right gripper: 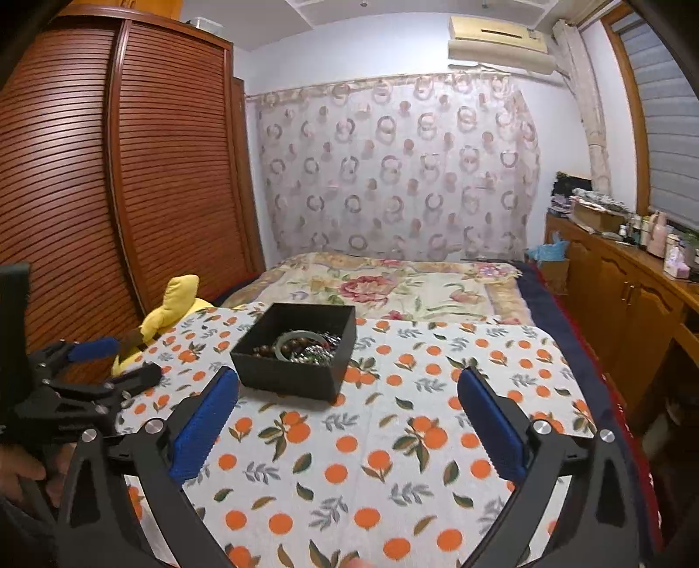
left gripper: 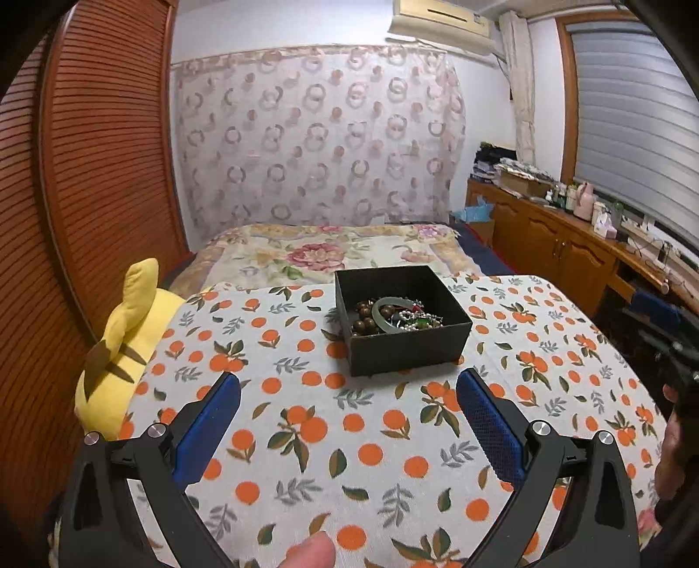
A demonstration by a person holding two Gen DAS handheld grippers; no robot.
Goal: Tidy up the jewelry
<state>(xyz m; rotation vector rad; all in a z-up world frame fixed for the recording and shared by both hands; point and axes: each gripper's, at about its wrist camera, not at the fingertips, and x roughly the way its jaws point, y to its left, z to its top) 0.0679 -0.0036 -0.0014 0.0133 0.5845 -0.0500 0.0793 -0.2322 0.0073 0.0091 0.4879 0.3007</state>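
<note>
The black box (left gripper: 404, 321) sat at 12 o'clock from your left gripper (left gripper: 348, 393), on the orange-print cloth (left gripper: 349, 437), with beads and a green bangle (left gripper: 389, 314) inside. Both your grippers were spread wide, empty; the right gripper (right gripper: 348, 393) had it at 11 o'clock. A yellow plush (left gripper: 118, 349) lay at 9 o'clock.

Left: louvered wooden wardrobe (right gripper: 131, 174)
Back wall: ring-patterned curtain (left gripper: 314, 135), air conditioner (right gripper: 498, 39) above
Right: wooden cabinets (right gripper: 620, 297), window blind (left gripper: 638, 118)
</note>
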